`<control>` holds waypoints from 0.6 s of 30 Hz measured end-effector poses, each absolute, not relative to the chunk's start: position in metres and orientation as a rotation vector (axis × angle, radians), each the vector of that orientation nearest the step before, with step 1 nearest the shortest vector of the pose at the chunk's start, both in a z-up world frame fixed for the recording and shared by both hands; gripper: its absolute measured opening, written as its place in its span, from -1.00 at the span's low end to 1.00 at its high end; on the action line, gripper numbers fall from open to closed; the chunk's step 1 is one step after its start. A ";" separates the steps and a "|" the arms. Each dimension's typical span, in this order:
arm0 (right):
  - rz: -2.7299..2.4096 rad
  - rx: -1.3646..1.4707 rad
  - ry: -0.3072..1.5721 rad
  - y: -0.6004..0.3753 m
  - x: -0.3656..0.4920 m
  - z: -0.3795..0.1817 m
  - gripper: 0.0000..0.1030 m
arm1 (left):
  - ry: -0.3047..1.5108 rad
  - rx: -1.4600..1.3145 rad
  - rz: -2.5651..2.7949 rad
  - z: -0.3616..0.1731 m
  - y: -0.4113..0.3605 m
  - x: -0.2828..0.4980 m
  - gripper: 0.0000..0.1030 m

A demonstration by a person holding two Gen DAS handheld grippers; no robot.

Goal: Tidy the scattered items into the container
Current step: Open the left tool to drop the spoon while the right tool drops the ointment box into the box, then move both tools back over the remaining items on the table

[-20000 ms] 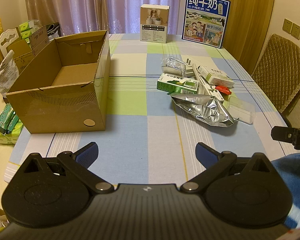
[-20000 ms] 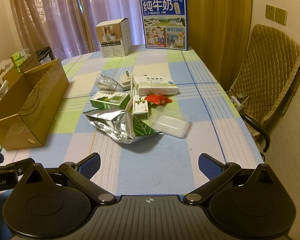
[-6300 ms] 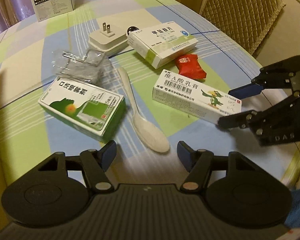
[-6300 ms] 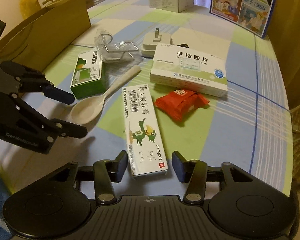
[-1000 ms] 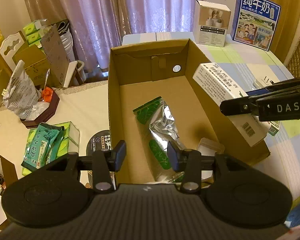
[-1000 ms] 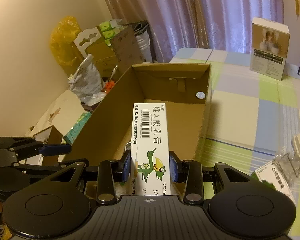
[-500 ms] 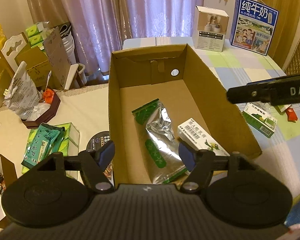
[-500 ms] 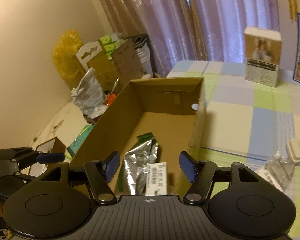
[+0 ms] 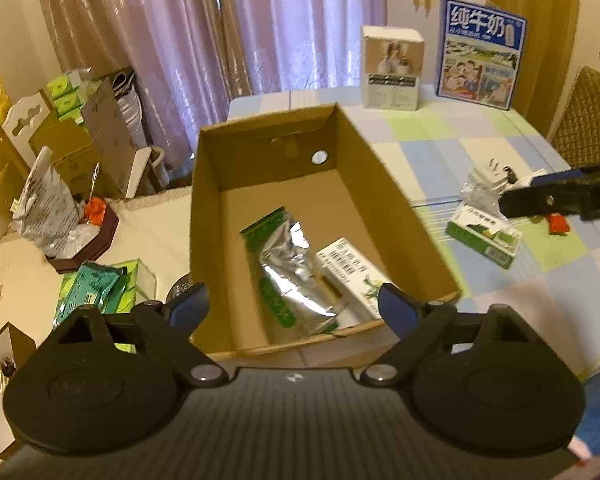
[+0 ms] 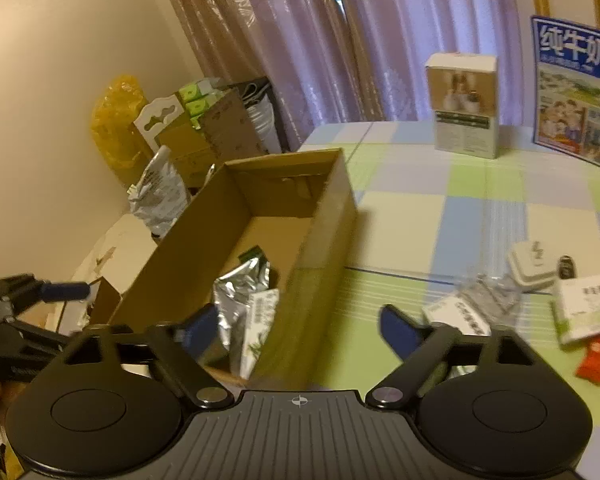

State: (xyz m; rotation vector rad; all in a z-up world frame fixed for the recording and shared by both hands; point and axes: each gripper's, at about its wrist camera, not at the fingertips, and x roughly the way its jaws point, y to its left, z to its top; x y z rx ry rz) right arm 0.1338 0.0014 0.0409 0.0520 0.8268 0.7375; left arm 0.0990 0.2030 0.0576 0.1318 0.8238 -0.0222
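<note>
Table (image 9: 440, 148) with a checked cloth of blue, green and cream. Cardboard box (image 9: 384, 184) at the 9 o'clock edge. At 12 o'clock, 1 white carton (image 9: 392, 68) and 1 blue milk carton (image 9: 480, 54) stand upright. At 3 o'clock lie a white plug adapter (image 10: 530, 266), crumpled clear plastic (image 10: 488, 292), 1 green-and-white medicine box (image 9: 484, 236), 1 white medicine box (image 10: 588, 306) and a red packet (image 10: 594, 360).
</note>
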 end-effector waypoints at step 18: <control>0.564 -0.093 0.802 -0.129 0.110 0.043 0.97 | 0.734 0.165 -0.118 0.081 0.116 0.076 0.97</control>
